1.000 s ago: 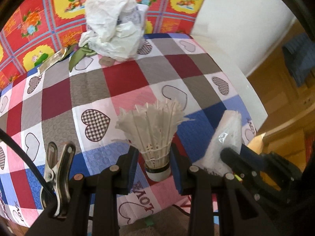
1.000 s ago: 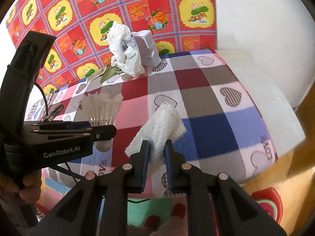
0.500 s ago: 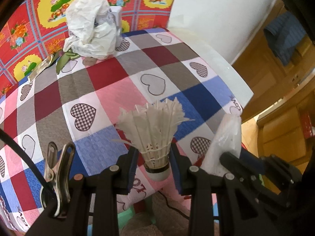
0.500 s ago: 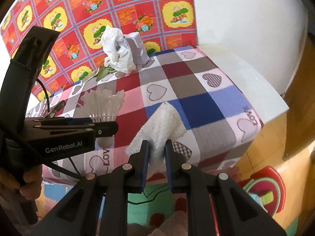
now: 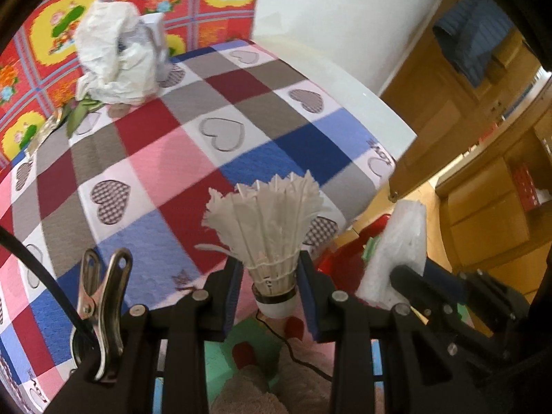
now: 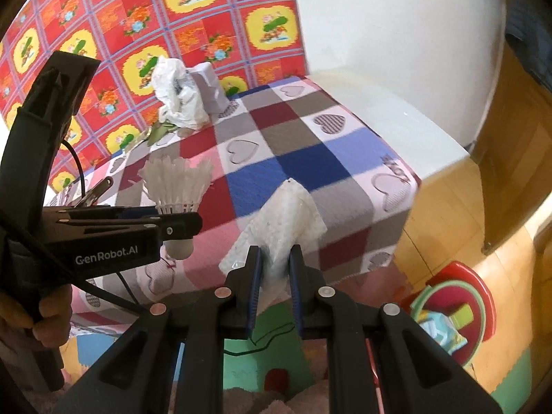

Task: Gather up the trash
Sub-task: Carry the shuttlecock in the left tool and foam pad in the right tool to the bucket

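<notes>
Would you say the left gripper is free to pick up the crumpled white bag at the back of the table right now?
Probably not: the left gripper is already shut on a shuttlecock, and the bag lies far across the table.

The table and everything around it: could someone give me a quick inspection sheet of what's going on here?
Surface: table under a checked heart-print cloth.
Job's things: shuttlecock and white plastic wrapper, both held off the table.
Clutter: crumpled white bag and leaves at the far edge.
Grippers: left tool shut on the shuttlecock; right tool shut on the wrapper.
Cables: black cable by the left tool.
Surroundings: red patterned wall sheet, red bin on the floor.
</notes>
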The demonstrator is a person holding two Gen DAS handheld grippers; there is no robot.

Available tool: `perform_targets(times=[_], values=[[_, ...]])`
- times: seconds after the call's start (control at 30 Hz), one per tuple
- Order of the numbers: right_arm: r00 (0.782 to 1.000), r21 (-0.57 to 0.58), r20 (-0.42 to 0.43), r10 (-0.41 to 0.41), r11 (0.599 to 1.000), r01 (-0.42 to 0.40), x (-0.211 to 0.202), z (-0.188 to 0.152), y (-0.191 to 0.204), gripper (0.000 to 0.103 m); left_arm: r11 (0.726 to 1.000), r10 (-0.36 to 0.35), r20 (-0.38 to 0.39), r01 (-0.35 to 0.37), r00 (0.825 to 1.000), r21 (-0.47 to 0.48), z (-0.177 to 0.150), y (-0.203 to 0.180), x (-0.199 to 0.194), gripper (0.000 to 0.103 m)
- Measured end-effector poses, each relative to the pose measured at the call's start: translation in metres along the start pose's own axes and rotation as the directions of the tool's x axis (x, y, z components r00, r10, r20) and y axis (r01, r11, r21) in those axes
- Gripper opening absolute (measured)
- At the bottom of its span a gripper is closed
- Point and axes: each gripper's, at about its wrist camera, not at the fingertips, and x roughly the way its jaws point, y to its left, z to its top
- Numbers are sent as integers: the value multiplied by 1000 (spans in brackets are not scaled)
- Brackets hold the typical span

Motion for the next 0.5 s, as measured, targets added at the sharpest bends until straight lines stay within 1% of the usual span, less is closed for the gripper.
perform_targets(times=[0.33, 0.5], values=[[999, 89, -28, -44, 995, 47, -16, -29, -51, 17, 996, -45, -38, 48, 998, 75, -5, -52, 17, 33], [997, 123, -59, -56, 990, 63, -19, -43, -81, 17, 992, -46, -43, 50, 998, 120, -6, -84, 21, 33]])
